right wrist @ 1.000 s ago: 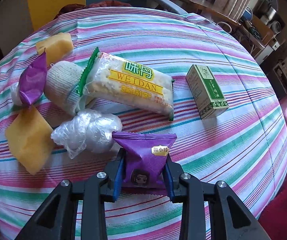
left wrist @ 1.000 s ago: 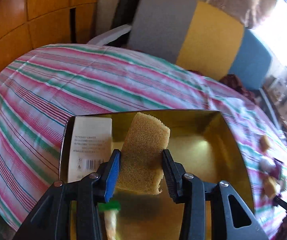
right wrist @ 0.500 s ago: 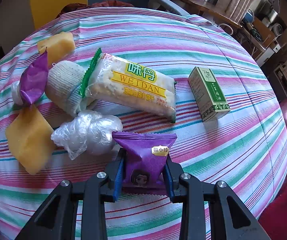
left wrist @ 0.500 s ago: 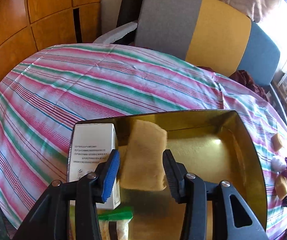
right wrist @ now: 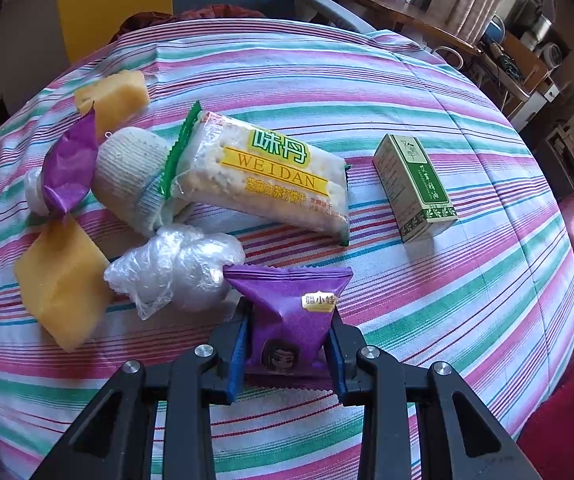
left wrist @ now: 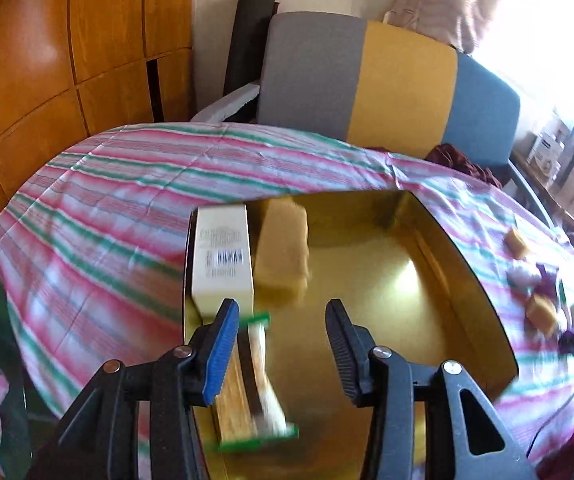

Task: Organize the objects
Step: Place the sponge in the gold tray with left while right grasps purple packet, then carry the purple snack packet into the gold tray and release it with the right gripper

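left gripper (left wrist: pixel 283 344) is apart over the tray (left wrist: pixel 467 264); right gripper (right wrist: pixel 287 354), clamped on purple packet (right wrist: pixel 291 316), should carry it there.

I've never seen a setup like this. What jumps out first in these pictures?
The shiny gold box on the striped tablecloth, holding a sponge and a white carton, with the open left gripper over it. On the right, the right gripper pinches a purple packet beside the big WEIDAN biscuit pack.

L wrist cam close above gold tray (left wrist: pixel 479 300), R cam low over striped tablecloth (right wrist: pixel 467 280), both see cloth
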`<control>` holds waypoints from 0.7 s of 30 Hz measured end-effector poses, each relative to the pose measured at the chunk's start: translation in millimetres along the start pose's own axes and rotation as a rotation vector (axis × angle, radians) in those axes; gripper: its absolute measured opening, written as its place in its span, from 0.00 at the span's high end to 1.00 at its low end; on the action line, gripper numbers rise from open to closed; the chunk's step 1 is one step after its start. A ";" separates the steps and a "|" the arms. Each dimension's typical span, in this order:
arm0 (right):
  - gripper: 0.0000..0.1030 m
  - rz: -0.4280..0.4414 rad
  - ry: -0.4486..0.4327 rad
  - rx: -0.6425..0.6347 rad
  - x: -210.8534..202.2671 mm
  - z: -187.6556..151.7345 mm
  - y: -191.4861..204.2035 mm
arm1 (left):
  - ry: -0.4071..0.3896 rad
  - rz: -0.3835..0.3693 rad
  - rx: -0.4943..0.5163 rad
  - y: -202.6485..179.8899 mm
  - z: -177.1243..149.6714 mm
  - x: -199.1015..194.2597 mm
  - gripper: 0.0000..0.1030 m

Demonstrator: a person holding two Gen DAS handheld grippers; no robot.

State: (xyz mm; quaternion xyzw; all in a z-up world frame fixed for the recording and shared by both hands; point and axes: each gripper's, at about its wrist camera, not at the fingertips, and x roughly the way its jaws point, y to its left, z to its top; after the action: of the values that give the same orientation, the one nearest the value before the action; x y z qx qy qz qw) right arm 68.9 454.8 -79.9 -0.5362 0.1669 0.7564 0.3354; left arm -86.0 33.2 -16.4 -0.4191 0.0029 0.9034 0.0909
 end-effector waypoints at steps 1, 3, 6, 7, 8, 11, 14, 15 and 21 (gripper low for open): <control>0.68 0.005 -0.004 0.007 -1.2 0.4 -0.8 | 0.001 0.000 0.004 -0.7 -6.3 -3.6 0.56; 0.68 0.006 -0.023 0.020 -4.9 1.2 -3.1 | 0.005 -0.001 0.005 -0.7 -16.1 -9.0 0.56; 0.68 0.016 -0.060 0.055 -12.7 2.2 -9.0 | 0.003 0.000 0.006 0.2 -26.1 -14.1 0.56; 0.68 0.020 -0.071 0.063 -15.1 2.8 -9.8 | 0.004 0.002 0.006 0.5 -28.6 -15.0 0.56; 0.68 0.025 -0.085 0.070 -17.5 3.7 -10.8 | 0.006 -0.002 0.002 1.1 -31.0 -15.9 0.56; 0.68 0.060 -0.125 0.089 -28.9 4.1 -9.9 | 0.009 -0.010 -0.006 3.2 -35.5 -16.8 0.56; 0.68 0.091 -0.179 0.083 -46.0 3.5 -5.0 | 0.006 -0.016 -0.010 4.9 -38.6 -18.5 0.56; 0.68 0.096 -0.195 0.078 -51.9 2.7 -2.7 | 0.007 -0.018 -0.011 5.4 -39.0 -18.8 0.56; 0.68 0.213 -0.268 0.037 -96.2 -1.8 22.1 | 0.014 -0.028 -0.029 10.4 -40.8 -16.0 0.56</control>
State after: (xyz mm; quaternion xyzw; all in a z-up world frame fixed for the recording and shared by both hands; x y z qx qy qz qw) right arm 74.2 406.3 5.9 -0.4035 0.1905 0.8491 0.2826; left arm -46.7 17.0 -31.5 -0.4267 -0.0154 0.8990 0.0974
